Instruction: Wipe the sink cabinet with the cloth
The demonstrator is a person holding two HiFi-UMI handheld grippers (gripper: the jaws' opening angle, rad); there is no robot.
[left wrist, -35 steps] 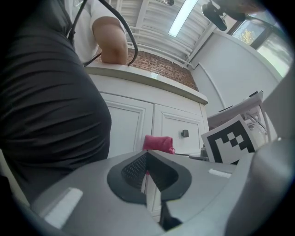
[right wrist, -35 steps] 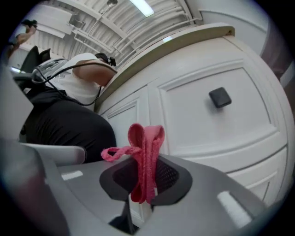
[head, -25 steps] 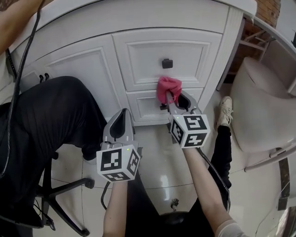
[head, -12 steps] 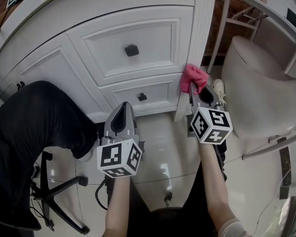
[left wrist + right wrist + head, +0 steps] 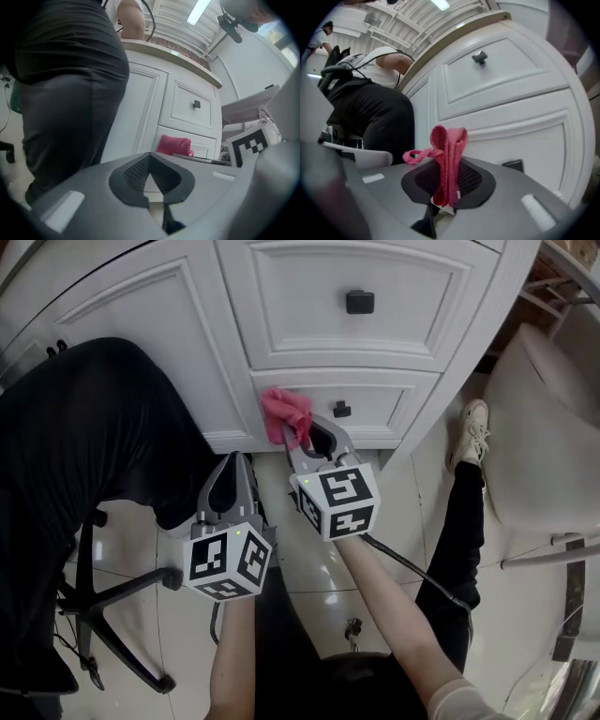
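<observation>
The white sink cabinet (image 5: 309,296) fills the top of the head view, with a black knob (image 5: 360,302) on the upper drawer and a smaller one (image 5: 342,410) on the lower drawer. My right gripper (image 5: 298,435) is shut on a pink cloth (image 5: 288,413), which sits against the left end of the lower drawer front. In the right gripper view the cloth (image 5: 448,154) stands folded between the jaws of the right gripper (image 5: 447,180), close to the cabinet (image 5: 511,117). My left gripper (image 5: 231,476) is lower and to the left, shut and empty. Its own view shows the cloth (image 5: 174,144) ahead.
A person in black trousers (image 5: 84,446) sits on an office chair (image 5: 94,634) at the left, close to the cabinet. A white toilet (image 5: 548,437) stands at the right. A leg with a pale shoe (image 5: 472,427) lies beside the cabinet corner. A cable (image 5: 412,573) trails from the right gripper.
The right gripper has carried the cloth from the cabinet's right corner post leftward along the lower drawer to its left end. The left gripper has stayed shut and low.
</observation>
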